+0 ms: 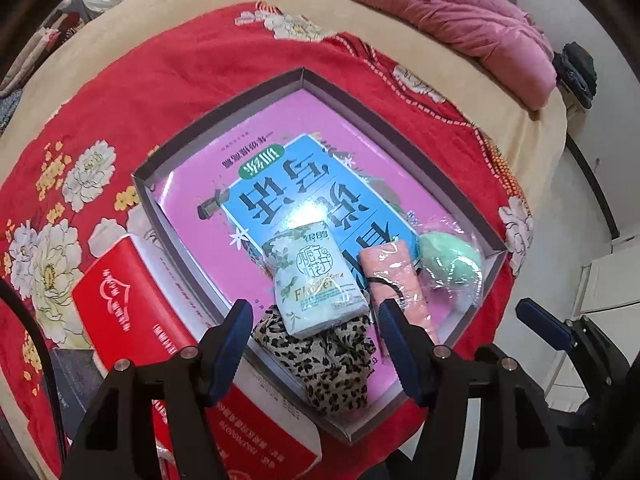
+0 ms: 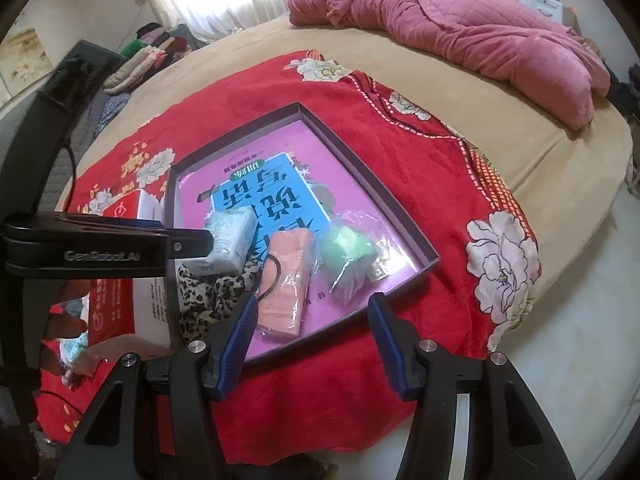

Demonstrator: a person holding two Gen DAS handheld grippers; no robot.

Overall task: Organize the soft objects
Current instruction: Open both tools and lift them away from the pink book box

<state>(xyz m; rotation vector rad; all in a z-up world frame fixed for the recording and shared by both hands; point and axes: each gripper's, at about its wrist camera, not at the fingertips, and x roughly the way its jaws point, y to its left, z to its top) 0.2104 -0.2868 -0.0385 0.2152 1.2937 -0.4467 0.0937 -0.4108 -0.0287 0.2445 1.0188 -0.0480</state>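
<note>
The tissue pack (image 1: 316,280) lies in the shallow box (image 1: 224,108), just ahead of the left gripper (image 1: 316,320) and centred between its jaws, its near end resting on the leopard-print cloth (image 1: 320,356). Its long axis runs straight away from the jaws. The jaws stand spread and empty, touching nothing. Right of them lie the pink packet (image 1: 394,276) and the green bundle (image 1: 450,260), both wrapped in clear film. The right gripper (image 2: 312,328), also spread and empty, hovers over the box's near edge with the pink packet just ahead. The left hand looks nearer the tissue pack.
</note>
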